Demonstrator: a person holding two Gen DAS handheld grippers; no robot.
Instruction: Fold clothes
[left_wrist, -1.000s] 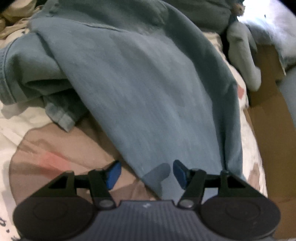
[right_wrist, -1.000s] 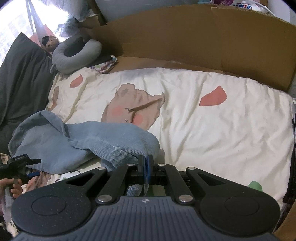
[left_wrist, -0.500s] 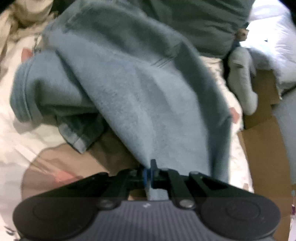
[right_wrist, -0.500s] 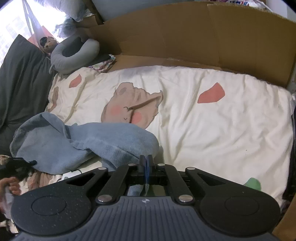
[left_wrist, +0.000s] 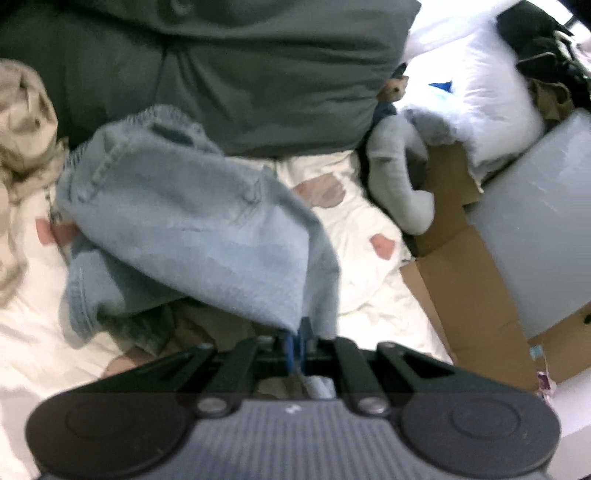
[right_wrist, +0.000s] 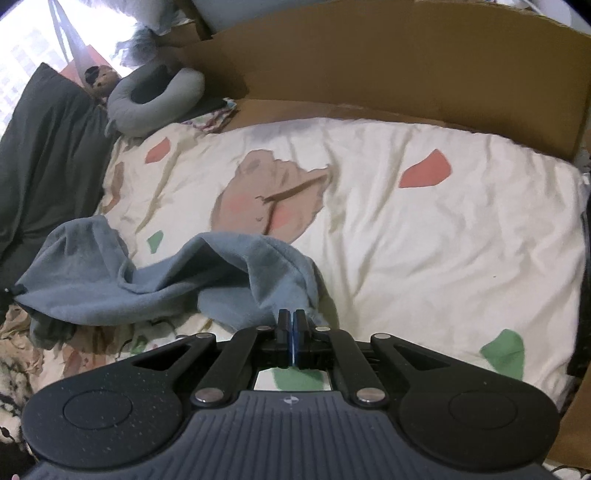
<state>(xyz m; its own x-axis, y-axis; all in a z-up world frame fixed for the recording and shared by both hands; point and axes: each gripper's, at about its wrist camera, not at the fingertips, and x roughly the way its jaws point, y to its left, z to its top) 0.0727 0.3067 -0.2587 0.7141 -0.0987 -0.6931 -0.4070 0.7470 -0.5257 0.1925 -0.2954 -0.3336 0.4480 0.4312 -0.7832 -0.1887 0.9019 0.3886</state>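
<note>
Both grippers pinch the light-blue denim garment (left_wrist: 192, 236): left gripper (left_wrist: 295, 341) clamps one corner, right gripper (right_wrist: 292, 328) another edge; it sags between them over the cream patterned bed quilt (right_wrist: 424, 240).

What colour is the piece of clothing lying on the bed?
The soft denim-like garment is pale, faded blue, with stitched seams. It shows best in the right wrist view.

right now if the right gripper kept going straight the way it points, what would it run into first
The right gripper is already shut on the blue garment, so that cloth bunched just ahead comes first. Beyond it, along the downward line, lies the cream duvet. Depth is hard to judge through the fisheye.
</note>
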